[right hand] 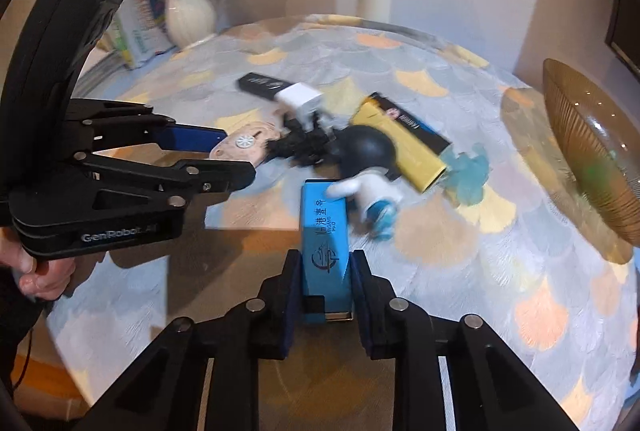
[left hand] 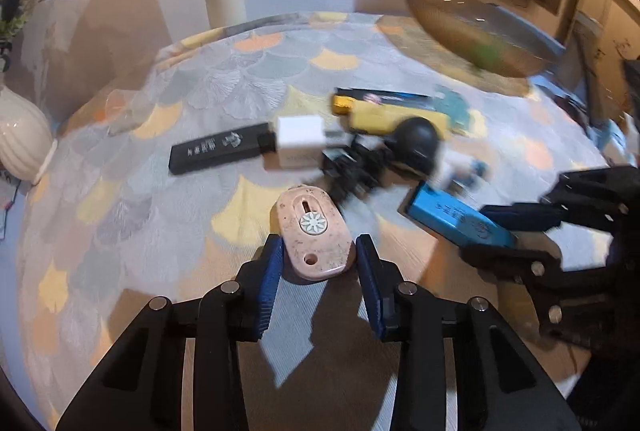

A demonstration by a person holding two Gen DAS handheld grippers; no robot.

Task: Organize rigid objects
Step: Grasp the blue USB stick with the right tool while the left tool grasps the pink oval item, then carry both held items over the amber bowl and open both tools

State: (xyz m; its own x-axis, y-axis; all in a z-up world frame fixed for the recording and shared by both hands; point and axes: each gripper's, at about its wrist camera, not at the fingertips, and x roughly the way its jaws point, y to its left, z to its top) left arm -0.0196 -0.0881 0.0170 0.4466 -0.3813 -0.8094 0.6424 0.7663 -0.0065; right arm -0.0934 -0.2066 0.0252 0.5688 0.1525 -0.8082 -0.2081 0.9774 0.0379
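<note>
Left wrist view: a pale pink oval case (left hand: pixel 314 235), speckled, with a white flower-patterned disc, a slot above it and a small hole near its close end, sits between the blue pads of the left gripper (left hand: pixel 319 265). The jaws stand moderately apart and both pads press the case's sides, so the gripper grips it just above the scallop-patterned tablecloth (left hand: pixel 120 231). Straight ahead lies a blurred cluster: a black box (left hand: pixel 218 151) ahead to the left, a white cube (left hand: pixel 301 141) touching its end, a black tangled piece (left hand: pixel 352 171), a dark round head of a figurine (left hand: pixel 416 143) and a yellow box (left hand: pixel 384 115) beyond. To the right, the right gripper (left hand: pixel 508 235) clamps a blue box (left hand: pixel 456 219). Far ahead to the right stands an amber glass bowl (left hand: pixel 472 31); far left, a white ribbed vase (left hand: pixel 20 139).

Right wrist view: the blue box (right hand: pixel 326 247), long and narrow with dark printed characters and a logo, points away from the camera between the right gripper's (right hand: pixel 324 295) fingers. The jaws are narrowly set and closed on its near end. Its far end touches the white-bodied figurine (right hand: pixel 372 183). Ahead lie the yellow box (right hand: pixel 404 143), the black tangled piece (right hand: pixel 304 143), the white cube (right hand: pixel 300 97) and the black box (right hand: pixel 262 85). To the left, the left gripper (right hand: pixel 236 159) holds the pink case (right hand: pixel 244 145). The bowl (right hand: pixel 592 143) stands far right, the vase (right hand: pixel 190 15) ahead left.
</note>
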